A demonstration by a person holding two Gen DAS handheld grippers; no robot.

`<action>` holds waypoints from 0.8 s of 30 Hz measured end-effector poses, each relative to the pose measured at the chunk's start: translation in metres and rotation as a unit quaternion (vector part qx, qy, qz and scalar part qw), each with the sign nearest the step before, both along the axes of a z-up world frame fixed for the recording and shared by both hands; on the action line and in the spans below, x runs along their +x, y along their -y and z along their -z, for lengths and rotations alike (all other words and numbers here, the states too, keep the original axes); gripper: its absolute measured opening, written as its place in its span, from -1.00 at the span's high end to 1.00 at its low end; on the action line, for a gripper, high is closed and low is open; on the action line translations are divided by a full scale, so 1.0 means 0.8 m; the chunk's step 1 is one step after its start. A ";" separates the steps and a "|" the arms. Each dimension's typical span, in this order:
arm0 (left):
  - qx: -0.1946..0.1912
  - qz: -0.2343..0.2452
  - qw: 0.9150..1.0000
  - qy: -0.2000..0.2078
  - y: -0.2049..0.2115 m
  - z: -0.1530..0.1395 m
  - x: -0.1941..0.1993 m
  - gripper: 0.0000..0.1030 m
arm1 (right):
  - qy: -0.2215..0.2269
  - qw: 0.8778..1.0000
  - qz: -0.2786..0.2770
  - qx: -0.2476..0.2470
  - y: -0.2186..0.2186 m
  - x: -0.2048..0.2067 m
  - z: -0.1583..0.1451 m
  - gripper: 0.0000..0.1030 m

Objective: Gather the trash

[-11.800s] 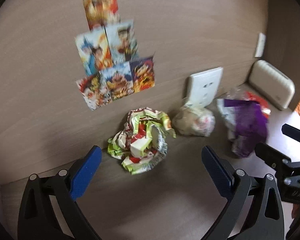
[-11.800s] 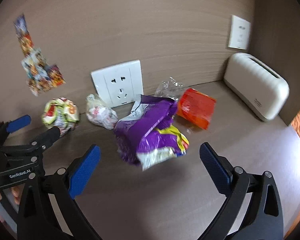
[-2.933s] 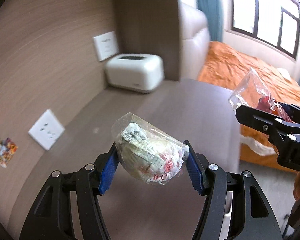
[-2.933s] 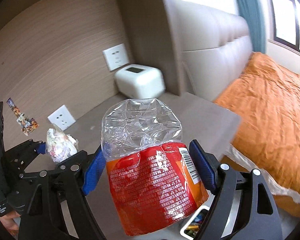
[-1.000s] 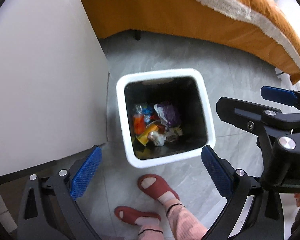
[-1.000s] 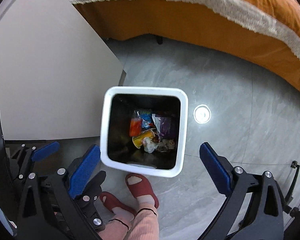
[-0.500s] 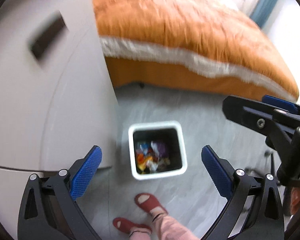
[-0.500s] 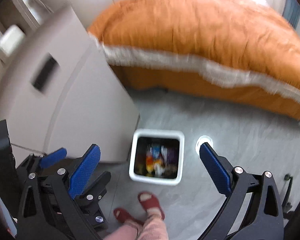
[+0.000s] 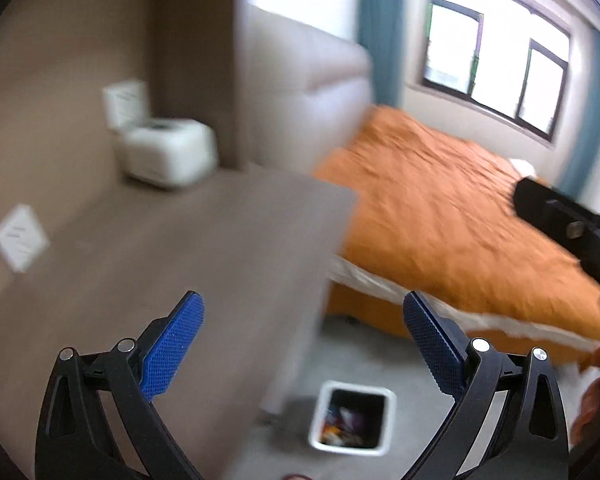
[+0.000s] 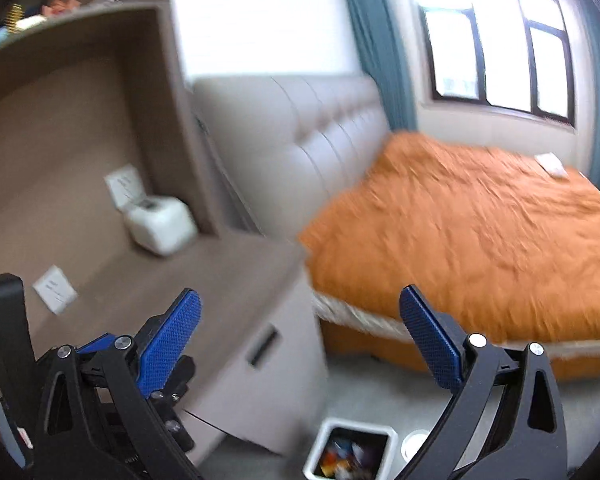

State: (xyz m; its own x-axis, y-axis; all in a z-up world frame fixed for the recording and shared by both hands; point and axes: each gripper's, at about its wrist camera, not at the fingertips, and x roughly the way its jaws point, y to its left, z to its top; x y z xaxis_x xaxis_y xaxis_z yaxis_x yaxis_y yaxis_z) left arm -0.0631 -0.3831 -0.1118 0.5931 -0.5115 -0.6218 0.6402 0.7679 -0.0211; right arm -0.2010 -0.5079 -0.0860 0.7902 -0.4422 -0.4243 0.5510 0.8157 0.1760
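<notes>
**Both claws empty, bin below**

We hold the left gripper (image 9: 300,344) and right gripper (image 10: 298,340) spread wide, nothing between the blue pads. The white bin (image 9: 352,420) with the collected trash (image 9: 346,420) sits on the floor beneath and ahead of both, beside the cabinet (image 10: 260,380). We see no wrapper on the blurred desktop (image 9: 172,248), which lies ahead-left, nearer our left gripper.

A brown countertop (image 9: 204,248) carries a white box-shaped appliance (image 9: 168,156) at its far end, against the wall. The grey floor (image 9: 364,364) below holds a white bin (image 9: 352,418) with mixed wrappers (image 9: 346,420) inside, standing just beside the cabinet (image 10: 268,380) under the countertop. Beyond the bin, a bed (image 10: 480,240) stands on the floor, covered by an orange spread (image 9: 440,208).
</notes>
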 end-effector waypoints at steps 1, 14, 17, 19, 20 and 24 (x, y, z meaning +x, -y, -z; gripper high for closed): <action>-0.001 -0.026 1.000 0.013 -0.021 -0.016 0.007 -0.90 | 0.008 1.000 -0.011 -0.005 -0.006 0.005 -0.009 -0.92; -0.049 -0.224 0.969 0.097 -0.225 -0.154 0.037 -0.90 | 0.026 0.987 -0.150 -0.048 -0.139 0.108 -0.103 -0.92; -0.044 -0.248 0.960 0.120 -0.255 -0.180 0.032 -0.90 | 0.046 0.982 -0.184 -0.017 -0.159 0.121 -0.118 -0.92; -0.054 -0.254 0.959 0.116 -0.272 -0.192 0.032 -0.90 | 0.052 0.979 -0.196 -0.013 -0.171 0.126 -0.127 -0.92; -0.060 -0.259 0.957 0.113 -0.280 -0.196 0.034 -0.90 | 0.055 0.978 -0.199 -0.016 -0.178 0.130 -0.133 -0.92; -0.061 -0.262 0.957 0.111 -0.299 -0.203 0.040 -0.90 | 0.072 0.977 -0.195 -0.045 -0.209 0.134 -0.152 -0.92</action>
